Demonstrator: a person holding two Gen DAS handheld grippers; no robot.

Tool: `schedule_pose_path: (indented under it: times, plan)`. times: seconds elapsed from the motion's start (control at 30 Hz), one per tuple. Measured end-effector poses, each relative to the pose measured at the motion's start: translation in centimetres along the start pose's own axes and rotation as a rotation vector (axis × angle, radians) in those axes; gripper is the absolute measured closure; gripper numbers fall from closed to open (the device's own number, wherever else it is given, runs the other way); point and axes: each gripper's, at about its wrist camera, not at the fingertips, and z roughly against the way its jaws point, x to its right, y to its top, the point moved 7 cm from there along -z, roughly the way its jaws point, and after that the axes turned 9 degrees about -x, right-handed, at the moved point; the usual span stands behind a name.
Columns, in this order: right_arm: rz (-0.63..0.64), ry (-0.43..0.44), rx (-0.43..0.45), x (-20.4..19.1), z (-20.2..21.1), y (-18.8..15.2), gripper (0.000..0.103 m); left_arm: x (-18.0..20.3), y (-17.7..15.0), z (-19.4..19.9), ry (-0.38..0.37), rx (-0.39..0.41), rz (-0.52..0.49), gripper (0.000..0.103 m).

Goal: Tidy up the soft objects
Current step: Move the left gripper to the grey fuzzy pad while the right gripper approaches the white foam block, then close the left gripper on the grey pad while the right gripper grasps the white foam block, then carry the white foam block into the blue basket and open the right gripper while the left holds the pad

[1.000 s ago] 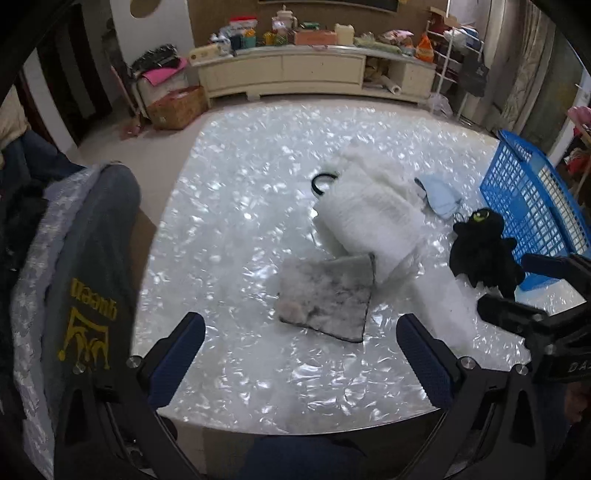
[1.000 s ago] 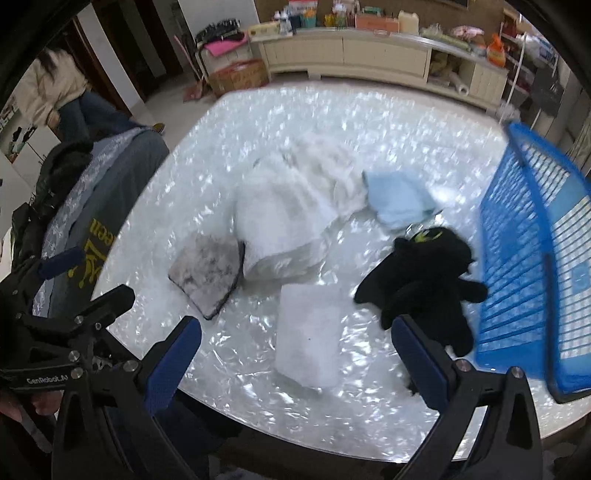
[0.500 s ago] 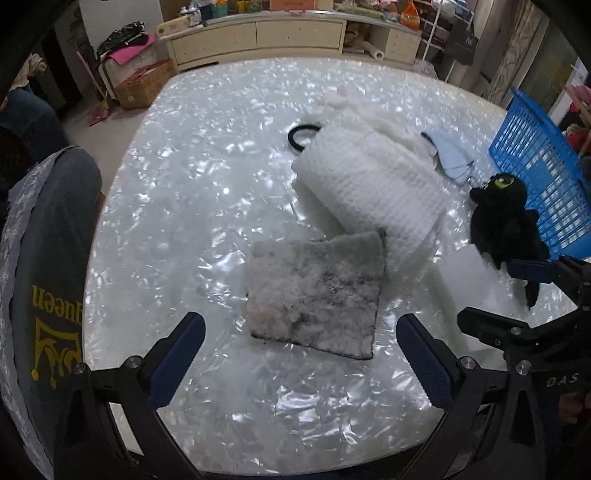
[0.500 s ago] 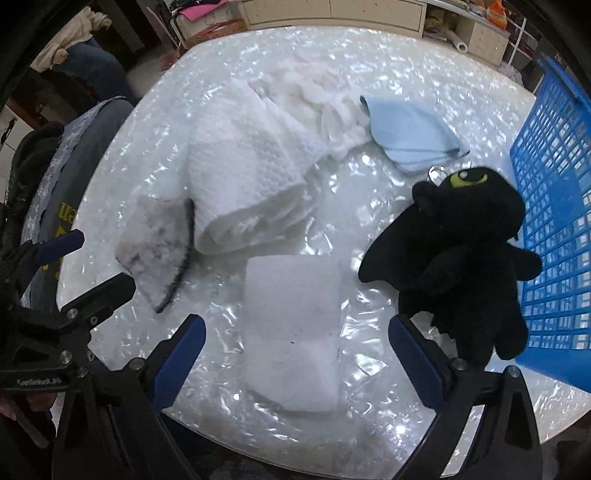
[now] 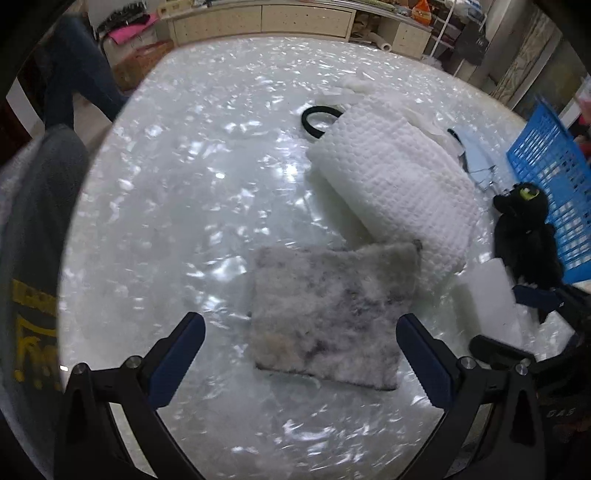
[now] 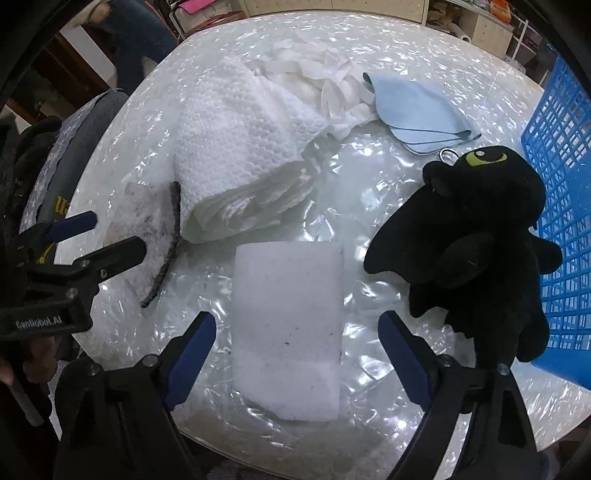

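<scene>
My left gripper [image 5: 300,345] is open and empty, its fingers either side of a grey furry mat [image 5: 328,314] lying flat on the table. My right gripper [image 6: 297,341] is open and empty, straddling a white folded cloth [image 6: 288,325]. A black plush toy [image 6: 476,243] lies just right of that cloth, against the blue basket [image 6: 561,140]. A white waffle towel [image 6: 236,147] and a light blue cloth [image 6: 417,107] lie farther back. The plush toy [image 5: 524,229] and towel [image 5: 395,181] also show in the left wrist view.
The shiny pearl-white round table [image 5: 192,192] holds everything. A black ring [image 5: 317,120] lies behind the towel. A grey chair back [image 5: 33,258] stands at the table's left edge. A cabinet [image 5: 266,18] lines the far wall.
Both grippers have moved forward and down toward the table. The left one has closed in on the grey mat, the right one on the white folded cloth. Both stay open.
</scene>
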Motion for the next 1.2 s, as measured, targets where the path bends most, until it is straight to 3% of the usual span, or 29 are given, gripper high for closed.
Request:
schedule_pose_path:
  times: [0.03, 0.13, 0.27, 0.33, 0.43, 0.5, 0.57, 0.63, 0.7, 0.77, 0.97, 1.2]
  plan:
    - [0.0, 0.0, 0.001, 0.2, 0.1, -0.2, 0.014, -0.1, 0.1, -0.4, -0.034, -0.01, 0.017, 0.005]
    - [0.005, -0.013, 0.007, 0.0, 0.0, 0.2, 0.015, 0.0, 0.4, -0.4, -0.037, -0.011, 0.014, 0.006]
    - [0.017, -0.053, 0.013, -0.5, -0.2, 0.1, 0.021, 1.1, 0.5, -0.9, 0.058, -0.028, -0.054, 0.013]
    - [0.032, -0.078, 0.013, -0.7, -0.2, 0.0, 0.024, 1.8, 0.8, -1.0, 0.07, -0.021, -0.084, 0.019]
    - [0.052, -0.12, 0.022, -1.0, -0.3, 0.0, 0.035, 2.5, 0.9, -0.8, 0.067, 0.002, -0.094, 0.026]
    - [0.064, -0.132, 0.029, -1.2, -0.3, 0.0, 0.047, 2.8, 0.7, -0.6, 0.056, 0.007, -0.103, 0.031]
    - [0.062, -0.128, 0.029, -1.4, -0.4, -0.1, 0.049, 3.1, 0.3, -0.5, 0.052, 0.009, -0.111, 0.034]
    - [0.06, -0.124, 0.032, -1.6, -0.4, -0.1, 0.05, 3.5, 0.2, -0.2, 0.038, 0.014, -0.118, 0.044]
    - [0.052, -0.105, 0.033, -1.9, -0.5, -0.1, 0.051, 3.4, 0.0, 0.1, -0.005, 0.015, -0.125, 0.068]
    - [0.045, -0.077, 0.029, -1.8, -0.4, -0.3, 0.052, 4.1, -0.3, 0.2, -0.063, -0.001, -0.132, 0.082]
    - [-0.002, -0.02, 0.001, -1.4, -0.2, -0.8, 0.053, 4.3, -1.6, 0.3, -0.137, -0.051, -0.095, 0.087]
    - [0.0, -0.021, 0.007, -0.8, 2.2, -2.1, 0.053, 4.1, -3.7, 1.3, -0.111, -0.075, -0.093, 0.087]
